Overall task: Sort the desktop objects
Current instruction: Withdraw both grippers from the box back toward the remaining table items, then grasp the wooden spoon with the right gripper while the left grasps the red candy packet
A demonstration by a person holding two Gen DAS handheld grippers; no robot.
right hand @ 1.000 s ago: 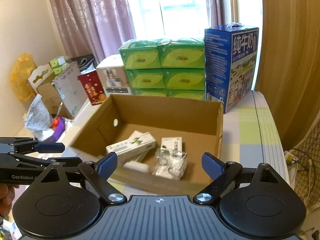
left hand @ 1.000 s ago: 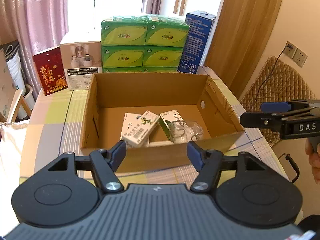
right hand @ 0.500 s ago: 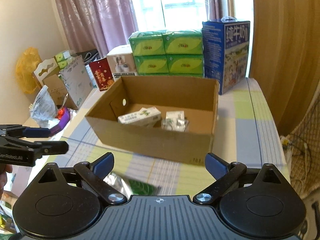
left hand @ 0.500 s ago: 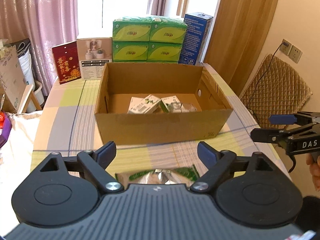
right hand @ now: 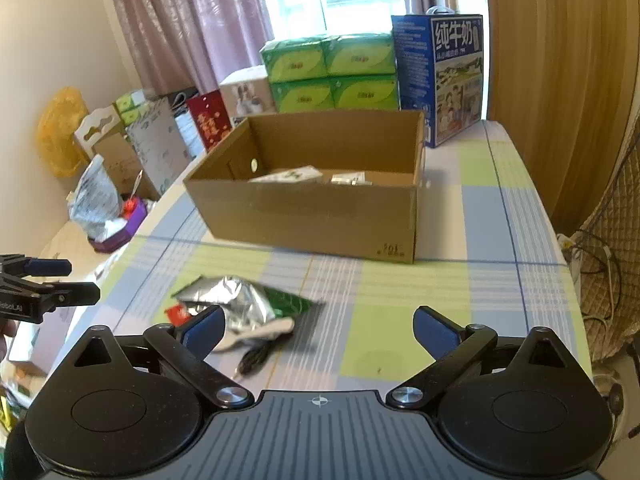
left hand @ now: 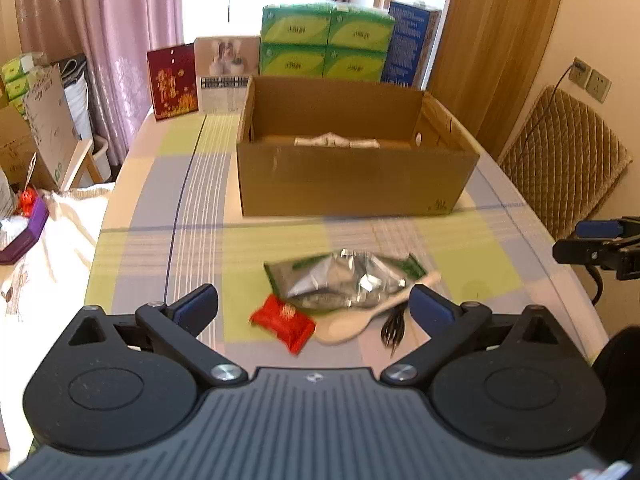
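Left gripper [left hand: 314, 304] is spread wide with nothing between the fingers, hanging over the near edge of the table [left hand: 160, 184]. Right gripper [right hand: 316, 326] is the same deal, fingers apart and empty. Each one peeks into the other's view: the right one sits at 3 o'clock in the left cam, the left one at 9 o'clock in the right cam.

Just past the left gripper's tips there's a little pile. From the left cam, a red packet [left hand: 283, 323] lies at about 11 o'clock of the gap, a pale spoon [left hand: 360, 320] is right beside it, running up toward 1 o'clock, and a black cable [left hand: 394, 326] lies by the right fingertip. A crinkly foil bag [left hand: 340, 280] with green edges sits just behind them, touching or overlapping the spoon; can't tell which, it's blurry. In the right cam that same pile lands at 10 o'clock, partly behind the left fingertip.

Farther out, at 12 o'clock, is the open cardboard box [left hand: 352, 184], with a few small white boxes [left hand: 336, 141] on its floor, mostly hidden by the front wall. Behind it stand stacked green packs [left hand: 326, 46], a blue carton [right hand: 440, 76] at 1 o'clock, and a red bag [left hand: 172, 80] plus a white box [left hand: 226, 68] at 11 o'clock. Curtains [left hand: 100, 20] and a window close the back.
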